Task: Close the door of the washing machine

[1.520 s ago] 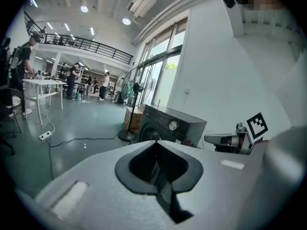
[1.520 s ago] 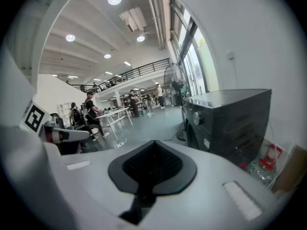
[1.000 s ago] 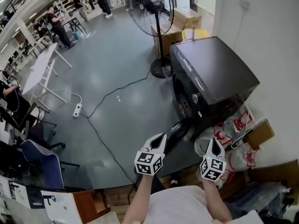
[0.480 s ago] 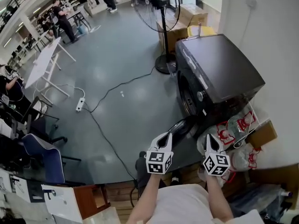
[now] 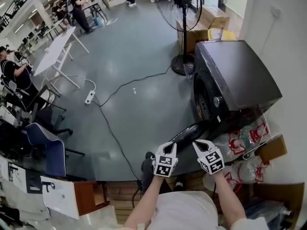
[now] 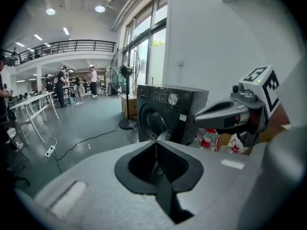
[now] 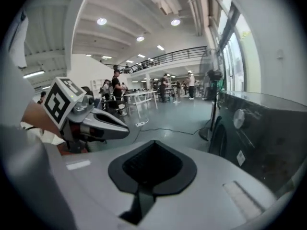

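A dark front-loading washing machine (image 5: 235,85) stands against the right wall. Its round door (image 5: 189,133) hangs open, swung out toward me over the floor. My left gripper (image 5: 171,146) is shut and empty, just short of the door's near edge. Close to its right, my right gripper (image 5: 195,143) is also shut with nothing in it, its tip turned inward toward the door. In the left gripper view the shut jaws (image 6: 156,143) point at the machine's drum opening (image 6: 154,122), with the right gripper (image 6: 225,114) alongside. The right gripper view has the machine's front (image 7: 242,128) at the right.
Plastic bags of bottles (image 5: 244,140) and a cardboard box (image 5: 271,147) lie beside the machine. A standing fan (image 5: 184,4) and boxes (image 5: 211,20) are behind it. A cable and power strip (image 5: 89,97) cross the floor. White tables (image 5: 60,47) and a blue chair (image 5: 45,147) stand at the left.
Both grippers have sunk toward the open door. The right one swung left and rolled, ending close beside the left one. The head view has shifted so that the machine sits further right.
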{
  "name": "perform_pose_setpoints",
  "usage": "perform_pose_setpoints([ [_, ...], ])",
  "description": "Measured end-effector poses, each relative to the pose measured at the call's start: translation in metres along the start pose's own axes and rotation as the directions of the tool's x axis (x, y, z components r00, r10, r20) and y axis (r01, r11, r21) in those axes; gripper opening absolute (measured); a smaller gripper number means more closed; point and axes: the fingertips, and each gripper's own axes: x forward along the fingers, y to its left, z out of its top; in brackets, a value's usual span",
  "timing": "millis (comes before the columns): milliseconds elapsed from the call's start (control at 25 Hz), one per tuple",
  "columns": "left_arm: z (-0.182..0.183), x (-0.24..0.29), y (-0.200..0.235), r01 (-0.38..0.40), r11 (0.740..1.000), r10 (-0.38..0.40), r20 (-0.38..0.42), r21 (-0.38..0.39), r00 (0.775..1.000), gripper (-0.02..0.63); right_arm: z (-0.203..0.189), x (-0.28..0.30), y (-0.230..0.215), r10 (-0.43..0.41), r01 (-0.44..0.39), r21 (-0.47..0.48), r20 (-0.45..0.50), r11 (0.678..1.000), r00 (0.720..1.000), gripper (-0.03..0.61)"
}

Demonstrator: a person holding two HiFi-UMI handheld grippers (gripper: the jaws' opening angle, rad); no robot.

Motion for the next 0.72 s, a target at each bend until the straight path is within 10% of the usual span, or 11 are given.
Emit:
perform_pose_setpoints([
  [400, -0.054, 0.046, 0.000, 0.133, 0.976, -0.089, -0.244, 0.171, 0.966, 0.154, -0.018, 0.014, 0.012, 0.091, -0.099, -0.078, -0.105, 0.992, 0.990, -0.002],
  [720, -0.082, 0.060, 0.014, 0.144, 0.966, -0.067, -0.333, 0.213, 0.941, 0.155, -0.042, 0.014, 0.007, 0.096, -0.111, -0.081, -0.168, 0.991, 0.981, 0.052],
])
